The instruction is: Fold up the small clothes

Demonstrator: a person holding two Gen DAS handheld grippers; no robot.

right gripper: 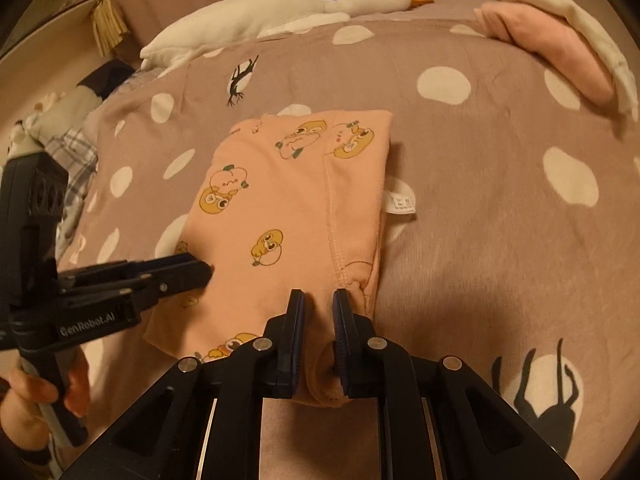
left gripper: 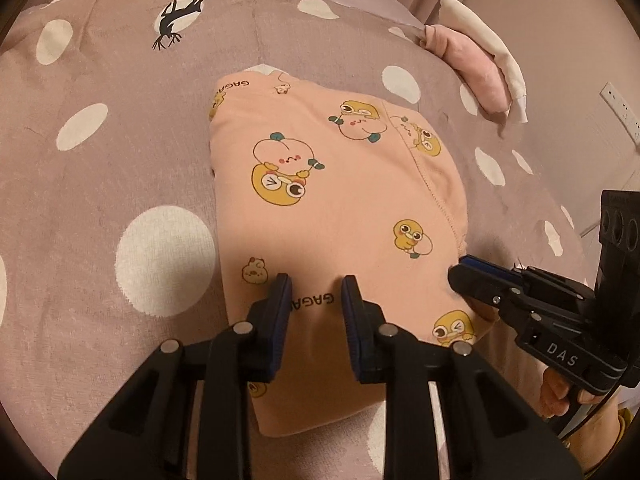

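Note:
A folded peach garment [left gripper: 340, 200] printed with yellow ducks lies flat on the spotted mauve bedspread [left gripper: 120, 160]. My left gripper [left gripper: 316, 284] sits at the garment's near left part with the fabric filling the narrow gap between its pads. From the right wrist view the left gripper [right gripper: 200, 270] reaches in from the left over the garment [right gripper: 288, 200]. My right gripper [right gripper: 319, 300] is shut on a bunched fold at the near right corner, by the seam. In the left wrist view the right gripper [left gripper: 464, 270] meets the garment's right edge.
A white plush goose [right gripper: 320, 4] lies along the far side of the bed. Folded pink and white clothes [right gripper: 552, 48] are stacked at the far right. Plaid cloth [right gripper: 72, 152] lies off the left edge. A wall socket [left gripper: 620, 108] is at the right.

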